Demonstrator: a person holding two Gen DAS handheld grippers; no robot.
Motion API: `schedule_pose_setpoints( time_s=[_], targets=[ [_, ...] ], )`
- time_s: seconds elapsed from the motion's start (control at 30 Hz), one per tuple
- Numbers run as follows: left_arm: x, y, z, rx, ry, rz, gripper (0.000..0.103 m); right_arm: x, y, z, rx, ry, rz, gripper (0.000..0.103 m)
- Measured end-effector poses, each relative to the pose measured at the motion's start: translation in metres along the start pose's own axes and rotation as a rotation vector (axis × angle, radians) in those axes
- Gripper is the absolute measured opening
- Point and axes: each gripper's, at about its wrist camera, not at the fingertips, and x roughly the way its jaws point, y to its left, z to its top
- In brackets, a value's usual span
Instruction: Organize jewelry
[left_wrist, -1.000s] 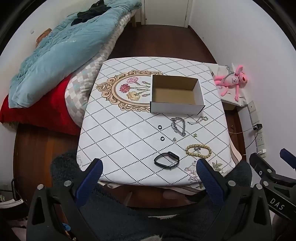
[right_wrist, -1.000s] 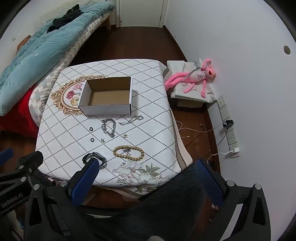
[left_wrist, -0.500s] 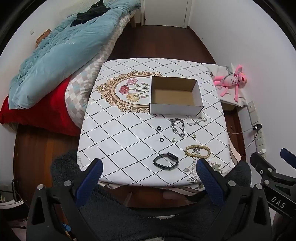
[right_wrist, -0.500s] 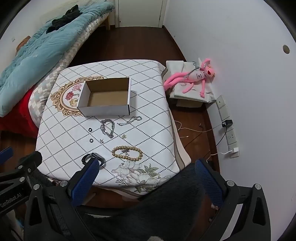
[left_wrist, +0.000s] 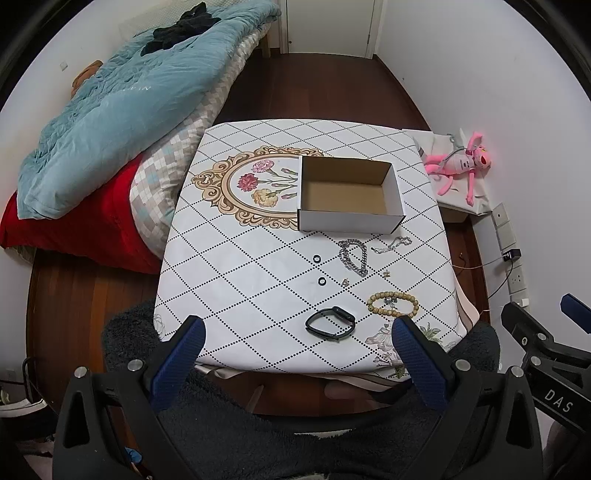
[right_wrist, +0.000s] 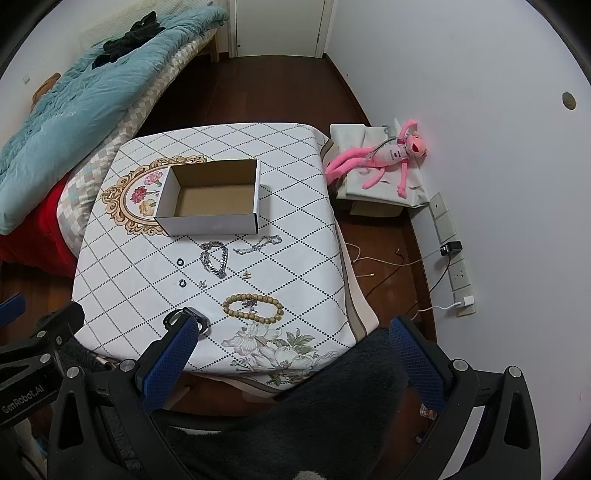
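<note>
An open, empty white cardboard box (left_wrist: 347, 218) (right_wrist: 210, 223) stands on the table (left_wrist: 240, 266) (right_wrist: 295, 236). In front of it lie a silver chain bracelet (left_wrist: 352, 256) (right_wrist: 214, 258), a thin silver chain (left_wrist: 392, 244) (right_wrist: 258, 244), two small black rings (left_wrist: 317, 258) (right_wrist: 180, 261), small earrings (left_wrist: 386, 273) (right_wrist: 246, 274), a wooden bead bracelet (left_wrist: 393, 303) (right_wrist: 253, 308) and a black wristband (left_wrist: 330, 325) (right_wrist: 184, 316). My left gripper (left_wrist: 295, 332) and right gripper (right_wrist: 291, 332) are open and empty, held above the table's near edge.
A bed with a blue duvet (left_wrist: 122, 96) and red blanket is left of the table. A pink plush toy (right_wrist: 384, 155) lies on a low stand by the right wall. Wall sockets and cables (right_wrist: 454, 258) are at the right. A dark fuzzy garment (left_wrist: 258, 424) is below the grippers.
Both grippers have drawn back and risen slightly, so the table looks a little farther. Nothing on the table has moved.
</note>
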Motion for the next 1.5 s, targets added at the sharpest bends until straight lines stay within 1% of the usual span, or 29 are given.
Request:
schedule_pose_setpoints(
  time_s=[0.7,1.5],
  targets=[
    [-0.009,-0.003,0.002,-0.001,-0.01,-0.014,0.103,-0.004,-0.001,0.002,0.001,-0.005,-0.003,0.103],
    [-0.011,-0.005,0.001,-0.001,-0.011,-0.017,0.103,-0.01,-0.001,0.005,-0.002,-0.008,-0.006,0.103]
  ],
)
